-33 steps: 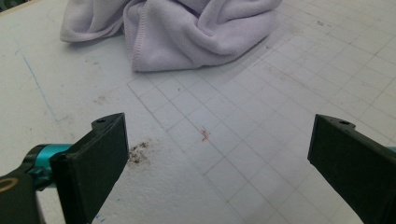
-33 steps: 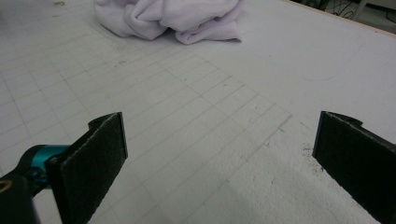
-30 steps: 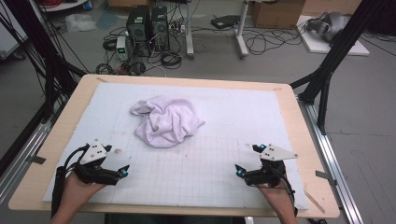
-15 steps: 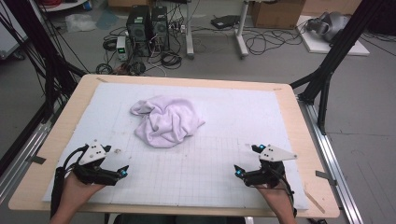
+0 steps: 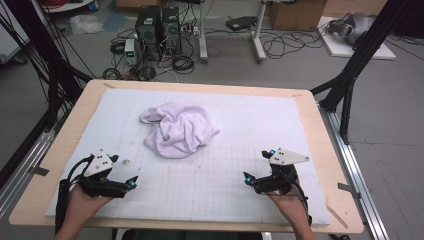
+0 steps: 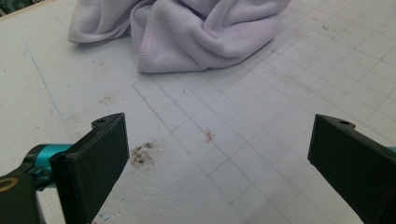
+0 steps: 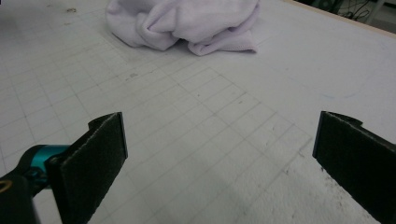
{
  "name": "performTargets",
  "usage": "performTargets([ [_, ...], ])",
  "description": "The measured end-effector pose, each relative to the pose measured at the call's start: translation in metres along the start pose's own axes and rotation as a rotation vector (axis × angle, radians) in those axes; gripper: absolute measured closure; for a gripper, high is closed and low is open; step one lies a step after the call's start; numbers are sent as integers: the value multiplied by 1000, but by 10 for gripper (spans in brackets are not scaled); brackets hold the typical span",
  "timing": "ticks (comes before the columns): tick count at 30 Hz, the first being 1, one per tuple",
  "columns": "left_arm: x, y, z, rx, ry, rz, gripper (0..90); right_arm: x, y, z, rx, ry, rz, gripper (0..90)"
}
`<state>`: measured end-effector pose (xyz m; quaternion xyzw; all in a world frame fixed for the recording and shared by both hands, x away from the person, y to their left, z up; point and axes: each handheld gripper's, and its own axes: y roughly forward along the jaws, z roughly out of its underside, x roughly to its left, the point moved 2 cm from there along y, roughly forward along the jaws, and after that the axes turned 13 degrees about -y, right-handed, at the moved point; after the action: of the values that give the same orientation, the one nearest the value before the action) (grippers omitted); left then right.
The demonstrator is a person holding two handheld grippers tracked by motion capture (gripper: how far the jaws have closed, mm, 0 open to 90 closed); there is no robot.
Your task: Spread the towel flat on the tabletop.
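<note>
The lilac towel (image 5: 177,130) lies crumpled in a loose heap on the far-centre part of the white gridded mat (image 5: 220,180), slightly left of the middle, well apart from both grippers. I judge it light, soft and limp: it will drape and sag when lifted, offer no stiff edge to push against, and bunch rather than slide. The pile looks plush, so the padded jaws should grip it without slipping. The best hold is a stitched hem; one runs down the near fold in the left gripper view (image 6: 147,44), and a rolled edge faces the right gripper (image 7: 219,46) (a pinch into the middle of the heap would likely gather several layers at once). My left gripper (image 5: 131,183) sits near the front-left corner of the mat with its jaws spread wide and nothing between them. My right gripper (image 5: 248,177) rests near the front right, jaws likewise wide apart and empty, pointing toward the towel.
</note>
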<state>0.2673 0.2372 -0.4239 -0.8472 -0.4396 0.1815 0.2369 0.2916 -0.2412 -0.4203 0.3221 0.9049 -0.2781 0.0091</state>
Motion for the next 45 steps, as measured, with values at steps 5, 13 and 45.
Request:
performTargets([
  [5, 2, 2, 1, 5, -7, -4, 58, -8, 12, -15, -10, -4, -13, 22],
  [13, 5, 0, 0, -5, -16, -9, 58, -32, 36, -62, -22, -4, -49, 47],
  [45, 5, -1, -1, -24, -6, 9, 58, -18, 193, -99, 57, -113, -222, 183],
])
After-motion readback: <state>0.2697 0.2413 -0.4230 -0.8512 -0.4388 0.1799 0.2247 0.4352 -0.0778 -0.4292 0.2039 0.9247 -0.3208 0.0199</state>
